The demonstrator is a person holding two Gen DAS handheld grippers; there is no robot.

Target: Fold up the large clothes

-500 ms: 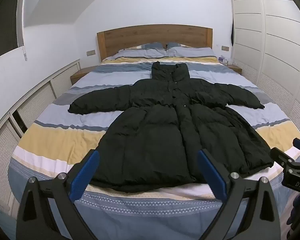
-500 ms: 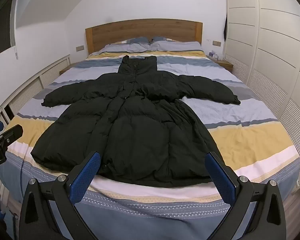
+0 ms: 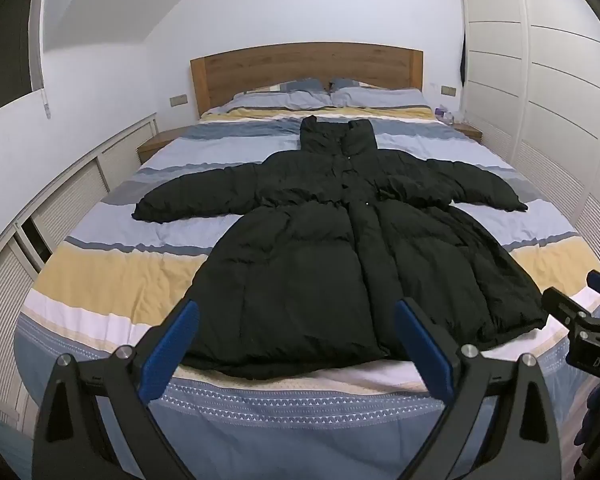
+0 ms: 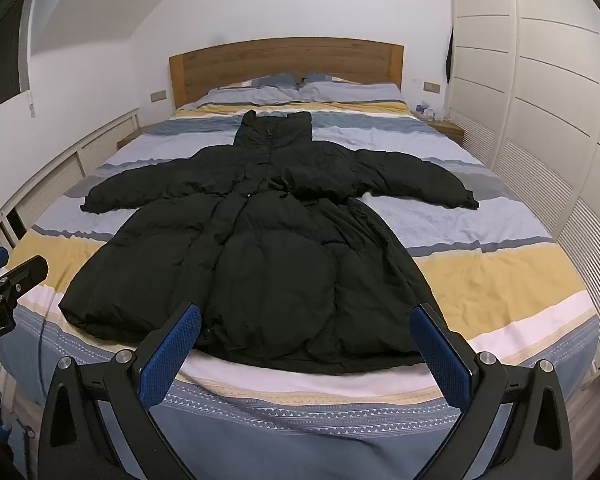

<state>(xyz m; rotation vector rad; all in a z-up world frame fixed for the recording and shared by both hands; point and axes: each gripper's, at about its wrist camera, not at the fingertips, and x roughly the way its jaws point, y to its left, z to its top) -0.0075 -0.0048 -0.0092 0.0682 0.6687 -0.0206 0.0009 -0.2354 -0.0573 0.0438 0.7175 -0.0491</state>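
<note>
Nearest, left gripper: blue fingers spread wide apart, nothing between them, hovering over the foot of the bed; the coat's hem shows in the gap just beyond the tips, untouched.
Right gripper: fingers likewise wide apart and empty, tilted down toward the hem; no contact with the cloth.
Coat: black padded coat spread flat, front up, hem toward the grippers, collar toward the headboard, both sleeves stretched out sideways.
Coat against fingers: hem lies ahead of and below both pairs, a strip of bedding between.
Bed: striped cover in blue, yellow and white carries the coat.
Farthest: two pillows against a wooden headboard; white wardrobe on the right.
</note>
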